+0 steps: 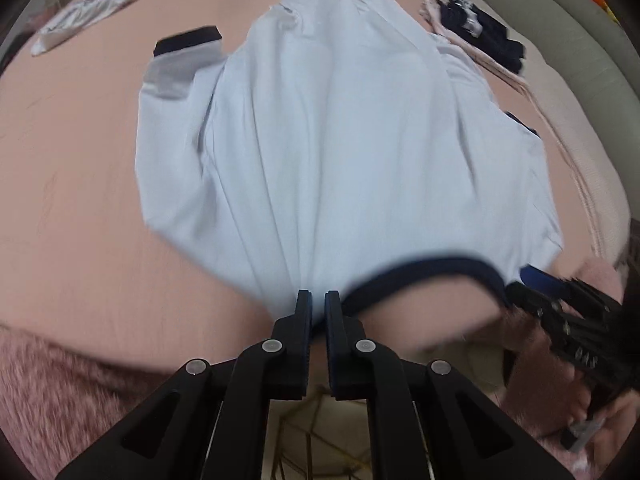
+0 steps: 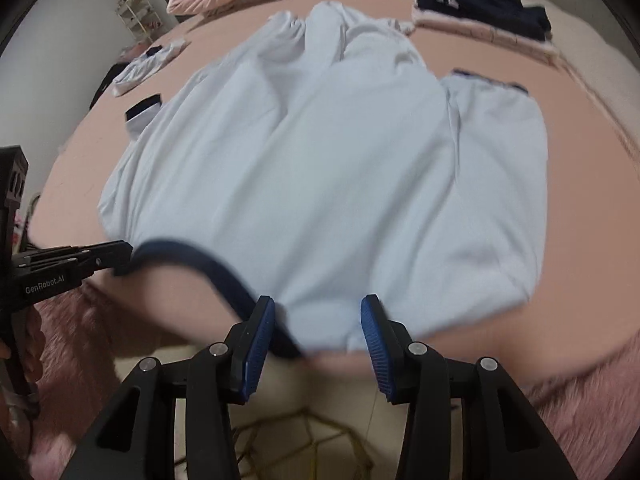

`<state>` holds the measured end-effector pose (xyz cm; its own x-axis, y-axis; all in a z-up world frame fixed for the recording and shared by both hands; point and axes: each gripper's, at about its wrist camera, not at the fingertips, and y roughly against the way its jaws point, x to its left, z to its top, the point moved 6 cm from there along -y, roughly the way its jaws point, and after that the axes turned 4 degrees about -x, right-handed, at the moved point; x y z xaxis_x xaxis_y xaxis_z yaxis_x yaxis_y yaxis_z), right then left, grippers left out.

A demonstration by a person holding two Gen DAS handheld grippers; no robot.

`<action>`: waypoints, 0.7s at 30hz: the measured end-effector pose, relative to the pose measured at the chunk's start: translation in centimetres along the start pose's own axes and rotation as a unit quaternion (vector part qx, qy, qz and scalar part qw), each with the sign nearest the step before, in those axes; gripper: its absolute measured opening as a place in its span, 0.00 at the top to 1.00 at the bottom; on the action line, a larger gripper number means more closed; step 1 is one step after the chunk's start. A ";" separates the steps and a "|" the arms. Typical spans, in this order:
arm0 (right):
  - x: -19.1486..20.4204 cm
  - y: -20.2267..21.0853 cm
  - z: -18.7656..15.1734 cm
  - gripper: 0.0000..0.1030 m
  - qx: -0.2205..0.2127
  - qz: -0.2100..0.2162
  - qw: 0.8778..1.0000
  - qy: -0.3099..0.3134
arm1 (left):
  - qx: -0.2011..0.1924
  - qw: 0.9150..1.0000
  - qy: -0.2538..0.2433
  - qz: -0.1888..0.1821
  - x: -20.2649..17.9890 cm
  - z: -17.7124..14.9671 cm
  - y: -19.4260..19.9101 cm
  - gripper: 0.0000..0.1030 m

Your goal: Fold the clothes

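While most of both views is taken up by a pink bedsheet (image 1: 80,184), a pale blue shirt (image 1: 340,140) is seen spread across its middle, lying flat with soft creases and its navy-edged neckline (image 1: 420,266) turned toward the cameras at the near edge of the bed. One sleeve is laid out to the left, ending in a grey and navy cuff (image 1: 184,54); the other sleeve (image 2: 496,128) is seen on the right in the right wrist view. A fuzzy pink blanket (image 1: 60,392) is draped along the bed's near edge. Dark folded clothes (image 2: 484,8) are stacked at the far right of the bed, and a small white garment (image 1: 88,14) is left at the far left. The left gripper (image 1: 318,300) is shown with its jaws pressed almost together, pinching the shirt fabric at the neckline's left end. The right gripper (image 2: 318,312) is held with its blue-padded jaws about half apart, straddling the shirt's edge at the neckline's right end; whether the pads press on the cloth cannot be told.
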<state>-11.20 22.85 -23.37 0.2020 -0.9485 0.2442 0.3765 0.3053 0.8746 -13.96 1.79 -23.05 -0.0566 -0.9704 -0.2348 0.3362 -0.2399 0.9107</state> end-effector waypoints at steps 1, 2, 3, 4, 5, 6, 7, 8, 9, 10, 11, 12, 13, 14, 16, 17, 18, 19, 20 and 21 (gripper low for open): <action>0.4 0.4 0.0 0.57 -0.001 0.016 1.000 -0.005 | -0.001 1.000 0.000 0.000 0.2 -0.3 0.3 0.95; 1.3 0.9 0.3 0.57 -0.007 0.034 0.999 0.002 | -0.001 1.000 -0.002 0.002 0.4 -0.6 0.5 0.95; 2.6 1.3 0.8 0.57 -0.015 0.051 0.998 0.019 | 0.000 1.000 -0.005 0.008 0.6 -0.8 0.6 0.95; 4.0 1.8 1.2 0.57 -0.023 0.067 0.997 0.037 | 0.001 1.000 -0.006 0.010 0.6 -0.8 0.5 0.95; 5.8 1.9 1.7 0.57 -0.026 0.077 0.994 0.067 | 0.001 1.000 -0.006 0.009 0.5 -0.8 0.4 0.95; 7.4 1.4 2.0 0.57 -0.021 0.080 0.992 0.100 | 0.004 1.000 -0.002 0.004 0.6 -0.8 0.2 0.95; 8.7 0.7 2.1 0.57 -0.015 0.082 0.989 0.125 | 0.008 1.000 0.002 0.001 0.7 -0.8 0.1 0.95; 9.8 -0.3 2.4 0.57 -0.006 0.084 0.986 0.142 | 0.008 1.000 0.000 0.002 0.7 -0.8 0.2 0.95; 10.6 -1.6 2.7 0.57 0.004 0.087 0.985 0.148 | 0.006 1.000 -0.003 0.005 0.7 -0.8 0.4 0.95; 11.1 -2.7 3.0 0.57 0.012 0.088 0.985 0.149 | 0.005 1.000 -0.006 0.008 0.6 -0.8 0.6 0.95; 11.5 -3.7 3.2 0.57 0.018 0.085 0.985 0.151 | 0.003 1.000 -0.005 0.008 0.8 -0.8 0.9 0.95; 11.9 -4.4 3.5 0.57 0.017 0.082 0.985 0.153 | 0.001 1.000 -0.002 0.006 1.1 -0.9 1.3 0.95; 12.2 -4.7 3.9 0.57 0.010 0.081 0.985 0.154 | -0.002 1.000 0.001 0.004 1.4 -0.9 1.6 0.95; 12.4 -4.8 4.2 0.57 0.004 0.081 0.985 0.154 | -0.003 1.000 0.004 0.001 1.7 -0.9 1.9 0.95; 12.5 -5.0 4.9 0.57 -0.004 0.089 0.985 0.147 | -0.006 1.000 0.005 0.001 2.1 -0.9 2.1 0.95; 12.4 -5.2 5.3 0.57 -0.006 0.092 0.986 0.142 | -0.006 1.000 0.003 0.002 2.2 -0.8 2.1 0.95; 12.4 -5.3 5.7 0.57 -0.009 0.095 0.986 0.137 | -0.007 1.000 0.002 0.004 2.4 -0.7 2.1 0.95; 12.2 -5.6 6.1 0.57 -0.009 0.098 0.987 0.130 | -0.007 1.000 0.002 0.005 2.5 -0.5 2.1 0.95; 12.1 -5.9 6.6 0.57 -0.007 0.102 0.987 0.121 | -0.011 1.000 0.003 -0.004 2.5 -0.3 2.1 0.95; 12.1 -6.0 6.8 0.57 -0.005 0.112 0.988 0.110 | -0.016 1.000 0.007 -0.016 2.4 -0.1 2.2 0.95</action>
<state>-17.17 9.00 -22.78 0.4729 -0.8157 0.3331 0.3083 0.5074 0.8047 -13.30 -1.06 -21.66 -0.0555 -0.9618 -0.2682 0.3648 -0.2696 0.8912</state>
